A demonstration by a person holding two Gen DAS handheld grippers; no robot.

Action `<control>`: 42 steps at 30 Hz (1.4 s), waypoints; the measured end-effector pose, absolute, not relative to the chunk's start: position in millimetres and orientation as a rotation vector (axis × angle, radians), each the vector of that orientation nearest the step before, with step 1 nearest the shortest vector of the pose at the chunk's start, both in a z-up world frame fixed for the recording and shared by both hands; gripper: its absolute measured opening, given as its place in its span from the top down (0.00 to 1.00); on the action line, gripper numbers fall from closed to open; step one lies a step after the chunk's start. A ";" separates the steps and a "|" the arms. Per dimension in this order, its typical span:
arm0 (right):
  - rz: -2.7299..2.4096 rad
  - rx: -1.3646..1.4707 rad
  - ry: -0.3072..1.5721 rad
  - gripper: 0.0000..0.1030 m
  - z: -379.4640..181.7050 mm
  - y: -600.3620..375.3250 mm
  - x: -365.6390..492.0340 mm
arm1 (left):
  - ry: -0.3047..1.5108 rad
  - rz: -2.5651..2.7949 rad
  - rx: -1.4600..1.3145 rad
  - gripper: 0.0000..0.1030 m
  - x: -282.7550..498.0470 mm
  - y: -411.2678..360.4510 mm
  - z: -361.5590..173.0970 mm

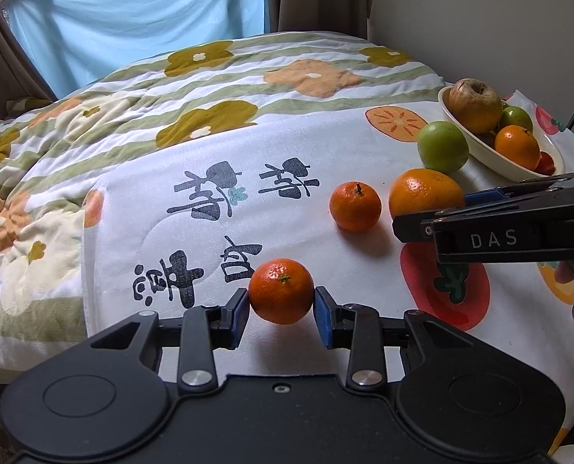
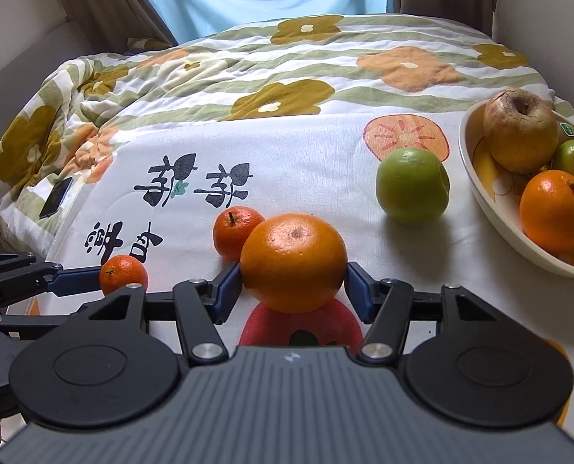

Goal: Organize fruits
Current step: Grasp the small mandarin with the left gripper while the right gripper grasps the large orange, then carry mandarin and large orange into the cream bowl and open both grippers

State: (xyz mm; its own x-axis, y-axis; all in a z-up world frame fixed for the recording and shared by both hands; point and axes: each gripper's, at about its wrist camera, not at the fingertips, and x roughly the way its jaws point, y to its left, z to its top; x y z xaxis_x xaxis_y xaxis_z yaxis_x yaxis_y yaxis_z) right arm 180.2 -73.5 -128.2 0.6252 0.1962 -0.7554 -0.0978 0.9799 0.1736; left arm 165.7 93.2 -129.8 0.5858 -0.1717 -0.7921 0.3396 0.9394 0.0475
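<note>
The bowl (image 2: 476,178) at three o'clock of the right wrist view is cut off by the frame edge, so only part of its load shows: a brownish apple (image 2: 519,131), an orange fruit (image 2: 554,210), and slivers of a green fruit and a red one half hidden behind them. A dark flat object (image 2: 57,197) on the flowered quilt (image 2: 248,73) at nine o'clock is too small to identify. On the printed white cloth (image 2: 306,162), the right gripper (image 2: 294,276) has both blue pads against the sides of the large orange (image 2: 292,261) — whether they press it or merely touch cannot be told. A green apple (image 2: 412,185) sits at one o'clock of it, a small mandarin (image 2: 234,236) just behind. The left gripper (image 1: 281,309) is clenched on another small mandarin (image 1: 281,290), raised off the cloth.
</note>
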 end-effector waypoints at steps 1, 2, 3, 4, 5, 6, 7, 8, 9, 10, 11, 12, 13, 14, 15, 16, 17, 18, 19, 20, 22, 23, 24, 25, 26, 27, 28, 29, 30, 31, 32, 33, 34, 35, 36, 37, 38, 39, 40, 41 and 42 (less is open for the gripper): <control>0.169 0.121 0.878 0.29 -126.5 -74.3 178.1 | 0.895 -0.295 0.200 0.62 163.9 92.9 -127.4; 0.168 0.122 0.875 0.29 -124.0 -75.6 175.8 | 0.890 -0.291 0.197 0.62 161.4 92.8 -124.1; 0.168 0.126 0.871 0.29 -121.0 -77.9 173.0 | 0.885 -0.288 0.195 0.62 159.0 92.2 -120.4; 0.168 0.130 0.867 0.29 -118.0 -80.5 170.0 | 0.880 -0.285 0.193 0.62 156.4 90.7 -116.7; 0.168 0.134 0.863 0.29 -114.7 -83.8 166.8 | 0.874 -0.283 0.191 0.62 153.8 89.1 -113.0; 0.168 0.137 0.859 0.29 -111.6 -87.1 163.5 | 0.868 -0.281 0.188 0.62 151.4 86.6 -109.3; 0.166 0.139 0.855 0.29 -108.5 -90.7 160.4 | 0.862 -0.278 0.184 0.62 149.0 83.9 -105.4; 0.164 0.140 0.851 0.29 -105.2 -94.7 157.0 | 0.858 -0.276 0.181 0.62 146.8 81.6 -102.0; 0.162 0.141 0.849 0.29 -101.4 -99.8 153.5 | 0.854 -0.274 0.176 0.62 144.4 78.0 -97.7; 0.160 0.143 0.847 0.29 -98.4 -104.6 150.5 | 0.850 -0.272 0.170 0.62 142.1 73.6 -93.8; 0.158 0.144 0.845 0.29 -96.1 -108.9 148.2 | 0.846 -0.270 0.166 0.62 139.8 69.4 -90.1; 0.157 0.145 0.843 0.29 -92.6 -114.9 144.5 | 0.842 -0.269 0.162 0.62 137.7 64.8 -86.2; 0.157 0.145 0.842 0.29 -89.8 -120.5 142.1 | 0.838 -0.269 0.158 0.62 135.5 59.9 -82.6; 0.157 0.145 0.839 0.29 -87.4 -125.4 140.0 | 0.833 -0.267 0.154 0.62 132.9 54.9 -78.9; 0.157 0.143 0.835 0.29 -84.2 -132.3 136.5 | 0.828 -0.267 0.151 0.62 130.5 49.8 -75.4; 0.157 0.141 0.832 0.29 -81.3 -138.4 134.1 | 0.824 -0.267 0.147 0.62 128.0 43.6 -71.6; 0.156 0.139 0.828 0.29 -78.8 -143.6 132.2 | 0.820 -0.266 0.144 0.62 125.9 37.4 -68.2; 0.156 0.138 0.824 0.29 -75.2 -151.2 129.2 | 0.816 -0.267 0.141 0.62 124.3 31.4 -64.6; 0.155 0.139 0.822 0.29 -71.9 -158.3 127.2 | 0.815 -0.268 0.140 0.62 122.6 24.8 -61.7; 0.155 0.140 0.820 0.29 -69.0 -164.7 125.2 | 0.813 -0.268 0.139 0.62 121.3 18.9 -59.0; 0.158 0.140 0.814 0.29 -62.5 -178.3 121.2 | 0.804 -0.266 0.130 0.62 118.0 4.2 -51.8; 0.162 0.138 0.808 0.29 -58.7 -187.4 118.7 | 0.801 -0.265 0.127 0.62 117.2 -2.0 -49.1; 0.165 0.134 0.804 0.29 -55.5 -195.4 117.2 | 0.797 -0.262 0.122 0.62 115.9 -10.4 -45.7; 0.167 0.132 0.801 0.29 -53.2 -201.6 116.5 | 0.794 -0.261 0.118 0.62 115.9 -18.1 -42.8; 0.168 0.127 0.796 0.29 -50.6 -210.4 115.4 | 0.791 -0.261 0.114 0.62 115.6 -24.6 -40.6; 0.170 0.123 0.793 0.29 -48.7 -217.8 114.7 | 0.786 -0.262 0.112 0.62 115.2 -33.7 -38.2; 0.170 0.119 0.790 0.29 -46.8 -225.7 114.4 | 0.782 -0.263 0.111 0.62 115.2 -41.6 -36.2; 0.171 0.115 0.787 0.29 -45.1 -234.3 114.7 | 0.779 -0.265 0.110 0.62 115.2 -49.8 -34.3; 0.171 0.112 0.786 0.30 -43.7 -241.8 115.0 | 0.775 -0.265 0.110 0.62 115.3 -56.8 -32.7; 0.173 0.110 0.785 0.30 -41.8 -251.2 115.5 | 0.770 -0.265 0.110 0.62 115.8 -66.6 -30.5; 0.174 0.108 0.782 0.30 -40.5 -258.7 115.9 | 0.767 -0.265 0.110 0.62 116.2 -74.3 -28.9; 0.176 0.105 0.779 0.29 -38.8 -267.1 116.6 | 0.763 -0.265 0.110 0.62 117.1 -82.4 -27.8; 0.178 0.102 0.776 0.29 -37.7 -274.2 117.8 | 0.759 -0.264 0.110 0.62 118.0 -90.4 -27.1; 0.180 0.099 0.774 0.30 -37.1 -281.1 119.0 | 0.757 -0.263 0.108 0.62 119.6 -97.7 -26.5; 0.182 0.095 0.773 0.30 -36.7 -288.8 120.7 | 0.755 -0.262 0.105 0.62 121.4 -104.4 -26.2; 0.184 0.092 0.771 0.30 -36.6 -294.3 122.2 | 0.753 -0.261 0.103 0.62 123.4 -111.9 -26.2; 0.188 0.086 0.770 0.30 -37.4 -301.3 124.8 | 0.751 -0.259 0.102 0.62 125.9 -118.3 -26.6; 0.191 0.080 0.770 0.30 -38.3 -308.1 127.6 | 0.751 -0.258 0.100 0.62 128.9 -124.6 -27.4; 0.194 0.075 0.771 0.30 -39.5 -314.1 130.1 | 0.751 -0.256 0.099 0.62 131.4 -129.5 -28.4; 0.196 0.072 0.772 0.30 -40.6 -318.8 132.9 | 0.752 -0.253 0.098 0.62 134.9 -136.2 -30.4; 0.200 0.070 0.773 0.30 -42.0 -324.4 135.7 | 0.753 -0.249 0.097 0.62 138.3 -141.4 -32.2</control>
State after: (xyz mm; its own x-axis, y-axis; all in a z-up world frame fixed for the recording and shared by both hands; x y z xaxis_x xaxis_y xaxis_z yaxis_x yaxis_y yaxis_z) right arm 135.7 -324.4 -42.0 0.6981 0.2044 -0.6862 -0.1535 0.9788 0.1355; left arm 138.3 -141.4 -32.2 0.7019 -0.1884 -0.6869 0.2577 0.9662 -0.0017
